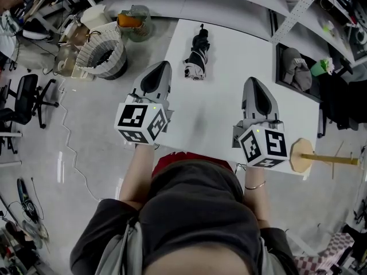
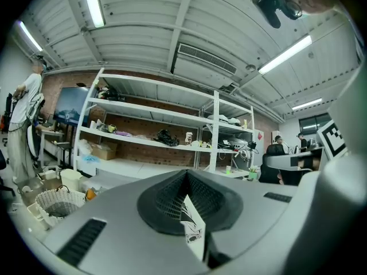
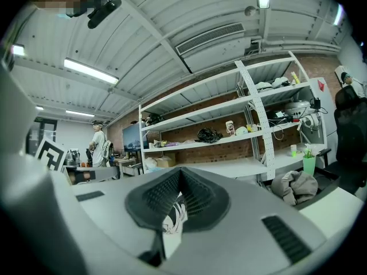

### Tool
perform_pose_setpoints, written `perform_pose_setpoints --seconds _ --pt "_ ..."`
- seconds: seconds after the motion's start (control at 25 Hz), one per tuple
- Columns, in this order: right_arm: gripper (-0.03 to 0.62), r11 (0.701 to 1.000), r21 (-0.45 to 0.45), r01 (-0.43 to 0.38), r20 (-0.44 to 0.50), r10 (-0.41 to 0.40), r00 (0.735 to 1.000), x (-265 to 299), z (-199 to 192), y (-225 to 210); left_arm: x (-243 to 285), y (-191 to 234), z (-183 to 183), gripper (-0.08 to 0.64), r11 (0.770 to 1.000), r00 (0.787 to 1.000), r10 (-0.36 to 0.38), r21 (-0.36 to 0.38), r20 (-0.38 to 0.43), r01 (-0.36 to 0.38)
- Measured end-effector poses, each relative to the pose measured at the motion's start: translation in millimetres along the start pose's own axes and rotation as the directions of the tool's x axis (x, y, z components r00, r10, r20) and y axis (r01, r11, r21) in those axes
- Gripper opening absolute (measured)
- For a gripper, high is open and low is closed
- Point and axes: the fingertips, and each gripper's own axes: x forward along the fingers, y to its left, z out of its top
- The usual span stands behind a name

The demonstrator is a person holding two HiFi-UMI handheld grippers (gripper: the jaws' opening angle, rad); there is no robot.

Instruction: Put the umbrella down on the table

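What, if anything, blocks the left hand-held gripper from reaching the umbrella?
Probably yes, nothing blocks it: only table lies between the left hand-held gripper and the umbrella, though its jaws are shut.

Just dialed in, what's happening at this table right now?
A person holds a gripper in each hand over the near side of the table. The left gripper and the right gripper both have their jaws together with nothing between them. The folded black umbrella lies flat on the table ahead of them, clear of both grippers, so it looks already set down.
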Motion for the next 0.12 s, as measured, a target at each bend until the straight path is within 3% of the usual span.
perform_pose_setpoints --seconds 0.12 --pt "0.018 1.0 0.003 0.0 0.006 0.0 1.0 -4.4 1.9 -6.2 3.6 -7.6 -0.1 0.012 1.0 1.0 -0.005 -0.001 0.002 0.005"
